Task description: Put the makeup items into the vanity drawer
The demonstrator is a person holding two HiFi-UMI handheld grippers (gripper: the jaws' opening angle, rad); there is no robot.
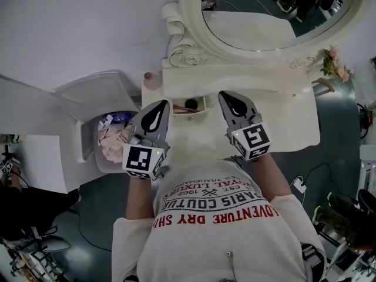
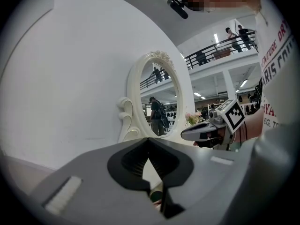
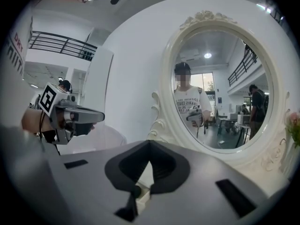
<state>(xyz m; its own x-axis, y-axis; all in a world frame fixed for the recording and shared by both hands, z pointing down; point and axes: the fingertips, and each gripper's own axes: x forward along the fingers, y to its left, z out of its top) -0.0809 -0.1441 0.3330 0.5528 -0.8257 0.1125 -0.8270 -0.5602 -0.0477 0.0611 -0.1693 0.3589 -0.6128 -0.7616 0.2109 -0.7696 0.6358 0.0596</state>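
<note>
In the head view I hold both grippers side by side over the white vanity, pointing toward the mirror. Between them the vanity drawer stands open, with a dark round item and something red inside. My left gripper is shut with nothing in it. My right gripper is also shut and empty. Through the gap under the left jaws a green and red item shows below. A dark round item shows below the right jaws.
An oval white-framed mirror stands at the back of the vanity. Pink flowers sit at its right end and a small jar at its left corner. An open white bin full of things stands on the floor at left.
</note>
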